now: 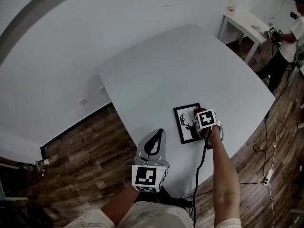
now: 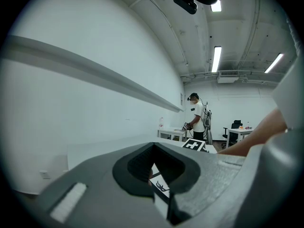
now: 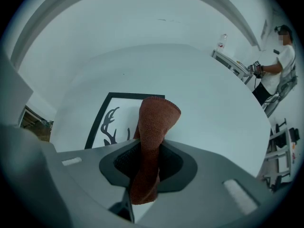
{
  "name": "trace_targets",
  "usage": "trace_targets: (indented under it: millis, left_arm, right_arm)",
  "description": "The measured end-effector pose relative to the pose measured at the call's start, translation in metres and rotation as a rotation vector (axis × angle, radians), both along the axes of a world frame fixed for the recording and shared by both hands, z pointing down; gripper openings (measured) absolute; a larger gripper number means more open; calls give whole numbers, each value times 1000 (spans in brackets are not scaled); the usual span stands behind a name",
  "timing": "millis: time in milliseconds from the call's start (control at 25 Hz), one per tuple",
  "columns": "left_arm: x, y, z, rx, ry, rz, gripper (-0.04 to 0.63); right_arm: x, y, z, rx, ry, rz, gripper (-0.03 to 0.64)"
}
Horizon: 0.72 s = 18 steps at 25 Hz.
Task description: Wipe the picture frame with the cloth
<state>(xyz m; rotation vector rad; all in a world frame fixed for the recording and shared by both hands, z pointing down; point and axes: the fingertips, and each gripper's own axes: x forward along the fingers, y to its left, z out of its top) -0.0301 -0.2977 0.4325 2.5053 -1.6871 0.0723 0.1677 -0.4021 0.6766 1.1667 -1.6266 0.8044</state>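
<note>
Picture frame (image 1: 186,123) (image 3: 114,115) (image 2: 159,183): lies flat on the white table (image 1: 190,61), close to the near right edge. Black border, white print with a black deer head. Long axis runs away from the person, far end leaning slightly left. Antlers point toward the far short side.

Right hand-held gripper (image 1: 203,117) (image 3: 147,164): over the right part of the frame, jaws clamped on a rust-brown cloth (image 3: 154,137). The cloth is pinched as a narrow folded strip. Its free end sticks out past the jaws and covers part of the print's right side in the right gripper view. Cannot tell whether the cloth touches the glass.

Left hand-held gripper (image 1: 156,135) (image 2: 156,167): jaws closed together, nothing between them. It sits at the near table edge, left of the frame and apart from it, tips pointing toward the far side. A corner of the frame shows through the gap behind its pads.

Background: a second person (image 1: 287,37) stands by a small white table (image 1: 242,20), well apart. Wood floor (image 1: 90,141) below.
</note>
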Motion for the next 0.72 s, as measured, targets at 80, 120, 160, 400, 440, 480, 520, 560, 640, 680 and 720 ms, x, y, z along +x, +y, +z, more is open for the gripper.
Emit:
trace_targets:
  millis: [80, 120, 160, 400, 440, 480, 520, 560, 640, 680, 720]
  left_arm:
    - [3, 1, -1, 2, 0, 7, 2]
    - [3, 1, -1, 3, 0, 9, 0]
    - [3, 1, -1, 4, 1, 10, 0]
    - [4, 2, -5, 8, 4, 9, 2]
    - [4, 3, -5, 9, 5, 10, 2]
    - [4, 3, -6, 11, 7, 11, 1]
    - [5, 3, -6, 12, 8, 12, 0]
    - [5, 3, -7, 14, 8, 12, 1]
    - [5, 2, -7, 17, 8, 11, 2]
    - [5, 3, -7, 18, 9, 11, 1]
    - [5, 3, -8, 18, 11, 13, 2]
  right_arm:
    - [8, 3, 0, -1, 2, 14, 107]
    - [10, 4, 1, -2, 6, 18, 107]
    - [11, 5, 1, -1, 9, 21, 107]
    - [-7, 10, -1, 4, 0, -11, 106]
    - [-13, 12, -1, 6, -4, -23, 106]
    - [-18, 13, -1, 7, -7, -35, 106]
    - [-24, 15, -2, 7, -10, -45, 106]
    - [-30, 16, -2, 6, -13, -52, 106]
    - [-41, 19, -2, 2, -25, -60, 106]
    - [-47, 21, -2, 0, -32, -63, 106]
    - [-53, 23, -2, -1, -40, -68, 106]
